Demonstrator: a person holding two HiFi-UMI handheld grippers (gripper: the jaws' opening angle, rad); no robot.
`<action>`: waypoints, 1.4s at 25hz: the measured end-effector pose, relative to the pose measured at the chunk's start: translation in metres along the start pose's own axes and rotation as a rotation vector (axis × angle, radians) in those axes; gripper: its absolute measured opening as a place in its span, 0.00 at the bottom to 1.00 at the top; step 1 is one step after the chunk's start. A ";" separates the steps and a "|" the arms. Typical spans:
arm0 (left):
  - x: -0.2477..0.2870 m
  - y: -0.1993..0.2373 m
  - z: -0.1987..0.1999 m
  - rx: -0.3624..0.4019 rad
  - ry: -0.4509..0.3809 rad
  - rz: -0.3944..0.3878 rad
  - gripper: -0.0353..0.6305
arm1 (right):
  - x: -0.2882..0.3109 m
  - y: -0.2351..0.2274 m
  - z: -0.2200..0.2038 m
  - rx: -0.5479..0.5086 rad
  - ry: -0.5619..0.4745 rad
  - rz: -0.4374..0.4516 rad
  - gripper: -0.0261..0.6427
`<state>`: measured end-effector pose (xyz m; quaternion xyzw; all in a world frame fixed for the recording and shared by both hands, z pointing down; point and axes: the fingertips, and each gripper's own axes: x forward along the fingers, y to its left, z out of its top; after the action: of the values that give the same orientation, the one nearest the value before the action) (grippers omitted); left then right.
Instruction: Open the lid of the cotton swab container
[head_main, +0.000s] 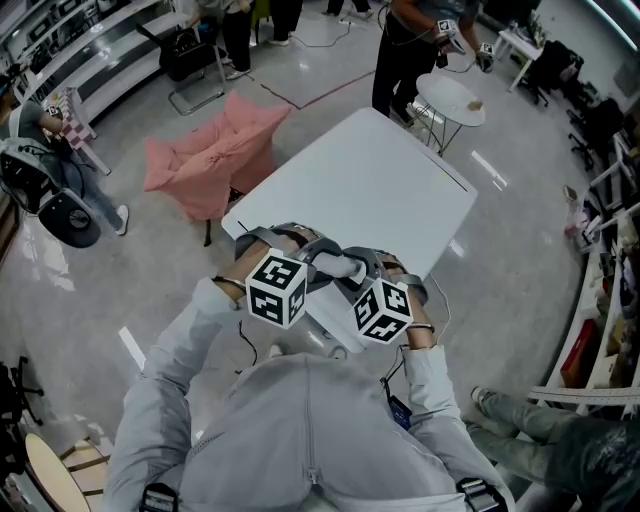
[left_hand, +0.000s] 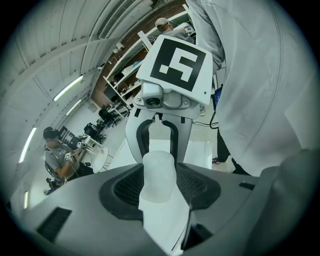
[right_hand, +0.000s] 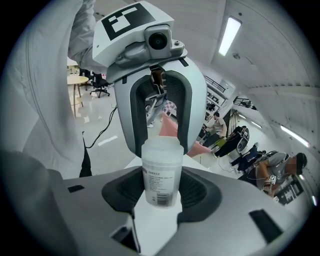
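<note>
White table (head_main: 400, 180) sitting out on a shiny grey floor (head_main: 120, 270), pink-draped chair (head_main: 215, 150) beyond it, and both claws are meeting over the near edge. The right claw (right_hand: 161, 189) is clamping the labelled body of the cotton swab container (right_hand: 161, 170), with the lid (right_hand: 161, 146) poking out past its fingertips. The left claw (left_hand: 160, 184) is facing it nose to nose, jaws standing wide around the container's capped end.

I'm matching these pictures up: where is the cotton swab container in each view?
Head view: container low centre, between the two marker cubes.
Left gripper view: container lower centre, between the jaws.
Right gripper view: container lower centre, between the jaws, label showing.
Shared landmark: the white table.
</note>
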<state>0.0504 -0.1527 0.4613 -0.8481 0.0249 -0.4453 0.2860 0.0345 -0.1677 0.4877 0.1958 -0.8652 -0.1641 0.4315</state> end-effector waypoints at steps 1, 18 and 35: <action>0.000 0.000 -0.001 -0.001 0.002 0.000 0.37 | 0.000 0.000 0.001 -0.001 -0.001 0.005 0.36; -0.002 -0.003 -0.002 -0.015 -0.008 -0.026 0.36 | 0.000 0.003 0.003 -0.023 -0.009 0.000 0.36; -0.015 -0.014 -0.010 -0.019 -0.021 -0.160 0.36 | 0.005 0.010 0.009 -0.176 0.032 -0.058 0.36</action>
<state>0.0310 -0.1407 0.4619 -0.8548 -0.0417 -0.4574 0.2416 0.0230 -0.1601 0.4905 0.1846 -0.8344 -0.2488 0.4558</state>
